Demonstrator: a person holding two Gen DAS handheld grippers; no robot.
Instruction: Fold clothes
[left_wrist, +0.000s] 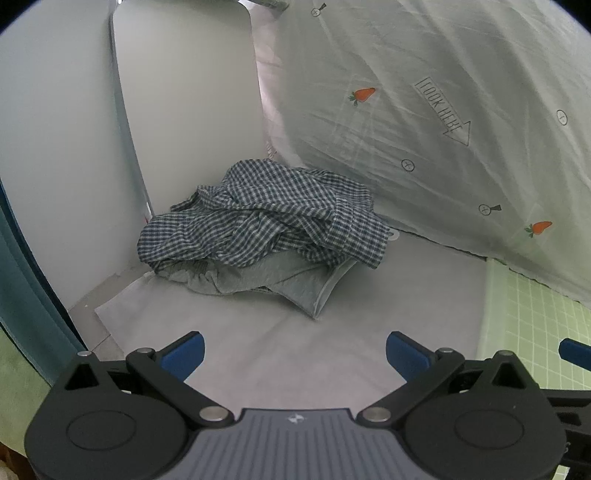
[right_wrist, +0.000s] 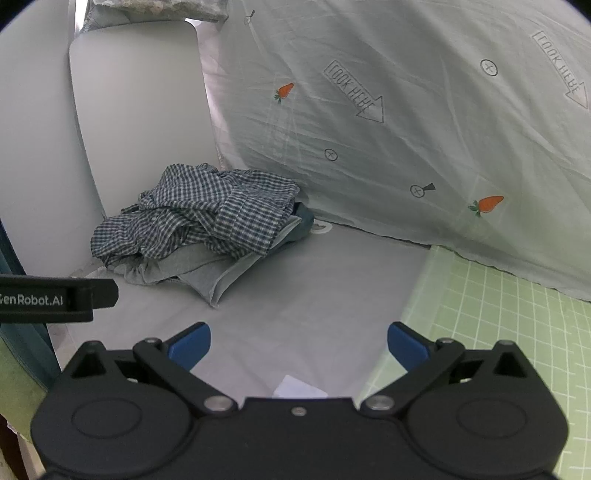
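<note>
Clothes heaped at the far left corner of the grey sheet (left_wrist: 295, 343), pushed up where the pale upright panel (left_wrist: 184, 110) meets the carrot-printed bedcover (left_wrist: 424, 110). On top, a blue-and-white checked garment (left_wrist: 258, 218), crumpled, with a banded hem or waistband turned outward on the right side. Underneath, a grey-green knit piece (left_wrist: 280, 277), partly bunched, one flat edge poking forward toward the open cloth. From the right wrist view, a sliver of darker blue fabric (right_wrist: 301, 218) tucked at the back of the pile; possibly a third garment, though too little showing to be sure.

Not folded, as lying now: no squared edges, no flat layers, just a loose mound. Likely parked in the corner to leave the broad grey area in front free as a working surface for spreading and folding.

Left gripper (left_wrist: 295, 354) held low over the near part of the sheet, jaws spread wide, nothing between the blue pads, well apart from the pile. Right gripper (right_wrist: 299, 347) likewise spread wide and empty, hovering just beside its partner, aimed at the same heap. Both levelled toward the clothes, which reads as a stance for reaching in or for having just let go; impossible to settle which.

To the right, a green gridded mat (right_wrist: 498, 332) butting against the sheet. Near the right gripper, a small white slip (right_wrist: 299, 387) lying on the cloth.
</note>
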